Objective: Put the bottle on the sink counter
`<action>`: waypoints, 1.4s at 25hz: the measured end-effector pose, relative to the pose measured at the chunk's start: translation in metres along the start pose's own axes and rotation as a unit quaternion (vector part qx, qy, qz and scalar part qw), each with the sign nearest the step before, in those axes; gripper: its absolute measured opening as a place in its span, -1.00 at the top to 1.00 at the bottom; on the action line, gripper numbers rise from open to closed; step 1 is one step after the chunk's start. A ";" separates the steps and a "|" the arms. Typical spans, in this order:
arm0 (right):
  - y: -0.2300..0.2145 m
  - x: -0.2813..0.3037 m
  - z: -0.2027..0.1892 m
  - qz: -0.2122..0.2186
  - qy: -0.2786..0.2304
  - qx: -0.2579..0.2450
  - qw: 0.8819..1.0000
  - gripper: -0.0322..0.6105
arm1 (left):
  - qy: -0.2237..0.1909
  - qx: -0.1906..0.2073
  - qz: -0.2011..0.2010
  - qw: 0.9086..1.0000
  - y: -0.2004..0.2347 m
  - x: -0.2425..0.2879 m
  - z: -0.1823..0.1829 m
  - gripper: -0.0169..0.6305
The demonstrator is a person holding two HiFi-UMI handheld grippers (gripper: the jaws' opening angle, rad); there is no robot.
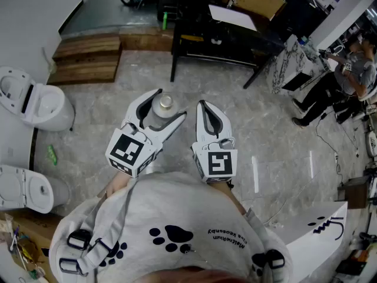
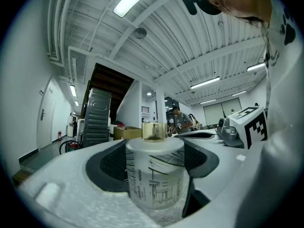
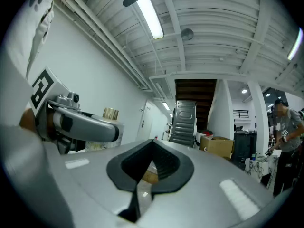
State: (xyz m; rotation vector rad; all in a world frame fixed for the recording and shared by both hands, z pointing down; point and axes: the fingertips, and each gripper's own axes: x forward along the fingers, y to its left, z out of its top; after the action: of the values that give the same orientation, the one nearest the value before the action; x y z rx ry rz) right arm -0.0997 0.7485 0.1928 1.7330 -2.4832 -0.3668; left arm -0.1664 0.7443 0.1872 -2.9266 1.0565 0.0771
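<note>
A frosted clear bottle (image 1: pixel 158 117) with a line drawing printed on it and a gold cap (image 1: pixel 165 102) stands upright between the jaws of my left gripper (image 1: pixel 169 104). That gripper is held level in front of my chest, above the floor. In the left gripper view the bottle (image 2: pixel 154 175) fills the gap and both dark pads (image 2: pixel 111 163) press against its sides. My right gripper (image 1: pixel 204 106) is level just right of it, shut and empty. In the right gripper view its jaws meet at the tip (image 3: pixel 153 144), and the left gripper (image 3: pixel 80 125) with the bottle's cap (image 3: pixel 110 113) shows at left.
Two white toilets (image 1: pixel 35 102) (image 1: pixel 26 187) stand at the left. Wooden steps (image 1: pixel 88 58) lie at the back left and a black table (image 1: pixel 218 40) stands straight ahead. A person (image 1: pixel 347 69) is at the far right. A white box (image 1: pixel 318 229) sits at the near right.
</note>
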 end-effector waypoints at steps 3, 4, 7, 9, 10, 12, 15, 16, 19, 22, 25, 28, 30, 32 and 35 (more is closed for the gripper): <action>-0.005 -0.001 -0.004 0.001 0.001 0.009 1.000 0.89 | 0.001 -0.002 0.004 1.000 0.001 0.003 0.001 -0.09; -0.007 -0.002 -0.006 0.002 0.002 0.013 1.000 0.89 | 0.001 -0.002 0.005 1.000 0.000 0.005 0.001 -0.09; -0.012 -0.006 -0.008 0.006 0.000 0.014 1.000 0.89 | 0.002 -0.002 0.006 1.000 -0.007 0.011 0.002 -0.09; -0.017 -0.008 -0.006 0.009 -0.006 0.008 1.000 0.89 | 0.001 -0.001 0.008 1.000 -0.011 0.016 0.003 -0.09; -0.019 -0.009 -0.007 0.011 -0.008 0.009 1.000 0.89 | 0.001 -0.001 0.009 1.000 -0.014 0.018 0.002 -0.09; -0.024 -0.011 -0.010 0.016 -0.010 0.015 1.000 0.89 | 0.000 -0.001 0.012 1.000 -0.018 0.022 0.001 -0.09; -0.034 -0.015 -0.014 0.021 -0.013 0.026 0.999 0.89 | -0.001 -0.003 0.019 1.000 -0.024 0.030 -0.002 -0.09; -0.038 -0.016 -0.016 0.021 -0.014 0.028 0.999 0.89 | -0.002 -0.004 0.021 1.000 -0.026 0.032 -0.002 -0.09; -0.048 -0.019 -0.018 0.020 -0.019 0.028 0.999 0.89 | -0.008 -0.004 0.026 1.000 -0.030 0.036 -0.001 -0.09; -0.058 -0.020 -0.025 0.020 -0.018 0.037 0.999 0.89 | -0.008 -0.005 0.034 0.999 -0.031 0.042 -0.004 -0.09; -0.062 -0.018 -0.030 0.020 -0.022 0.034 0.999 0.89 | -0.004 -0.008 0.043 0.999 -0.025 0.045 -0.006 -0.09; -0.066 -0.010 -0.034 0.020 -0.022 0.033 0.999 0.89 | -0.009 -0.006 0.048 0.999 -0.014 0.052 -0.013 -0.09; -0.071 -0.002 -0.038 0.022 -0.022 0.032 0.999 0.89 | -0.011 -0.007 0.052 0.999 -0.005 0.061 -0.016 -0.09; -0.079 0.010 -0.042 0.023 -0.024 0.032 0.999 0.89 | -0.013 -0.007 0.053 0.998 0.003 0.073 -0.018 -0.09; -0.093 0.033 -0.048 0.020 -0.024 0.033 0.999 0.89 | -0.014 -0.004 0.052 0.999 0.017 0.092 -0.018 -0.09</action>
State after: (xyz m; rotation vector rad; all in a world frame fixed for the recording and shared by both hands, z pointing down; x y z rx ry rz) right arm -0.0159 0.6807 0.2146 1.7139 -2.5877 -0.3298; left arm -0.1061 0.6715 0.1993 -2.8669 1.2073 0.1241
